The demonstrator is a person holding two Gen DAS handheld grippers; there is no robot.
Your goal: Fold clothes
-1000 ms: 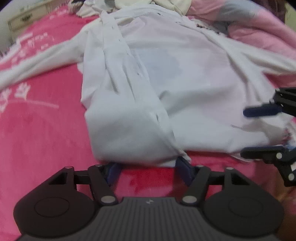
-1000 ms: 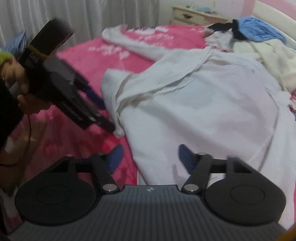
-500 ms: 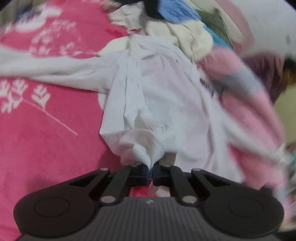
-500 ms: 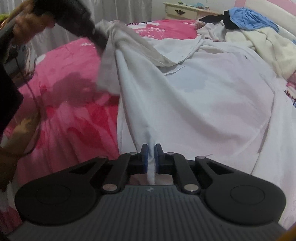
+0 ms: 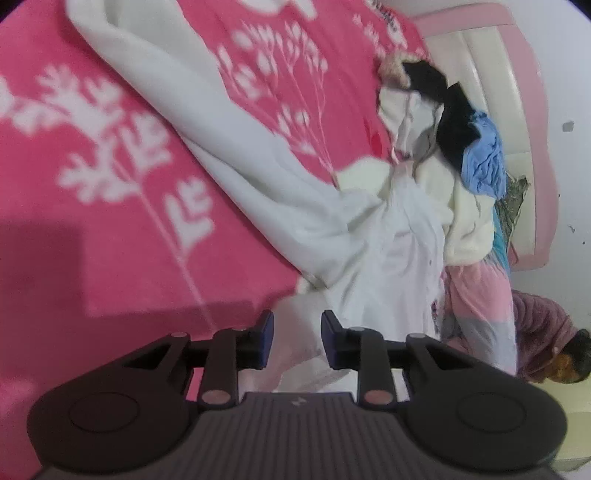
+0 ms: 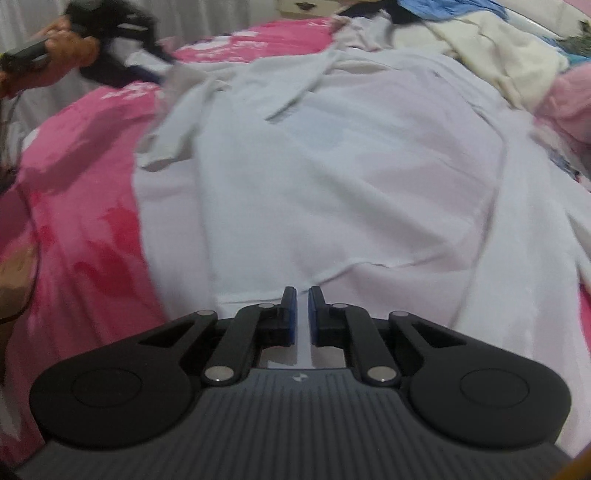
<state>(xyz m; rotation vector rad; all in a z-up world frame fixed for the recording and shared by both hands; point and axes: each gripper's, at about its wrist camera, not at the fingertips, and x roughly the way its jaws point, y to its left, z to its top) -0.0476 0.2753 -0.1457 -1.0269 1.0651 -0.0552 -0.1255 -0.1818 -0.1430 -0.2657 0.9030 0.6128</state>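
A white long-sleeved shirt [image 6: 332, 166] lies spread on the pink bedspread [image 6: 85, 221]. My right gripper [image 6: 302, 299] is shut on the shirt's near hem, and a thin strip of white cloth shows between its blue pads. My left gripper [image 5: 297, 332] hovers over the shirt [image 5: 388, 266] near the side seam. Its jaws are opening, with white cloth in the gap but clear of the pads. One sleeve [image 5: 177, 110] trails up and left across the bedspread. In the right wrist view the left gripper [image 6: 122, 48] is a dark blur at the top left, held by a hand [image 6: 70, 48].
A heap of other clothes [image 5: 461, 147], cream, black, blue and pink, lies at the head of the bed against the pink headboard [image 5: 532, 110]. The same heap [image 6: 498, 48] shows at the top right of the right wrist view. A pale nightstand [image 6: 306, 5] stands beyond the bed.
Both grippers closed on the shirt's lower edge. The left one then lifted its side, swung across while rolling, and has parted its jaws. The right one stays shut on the hem.
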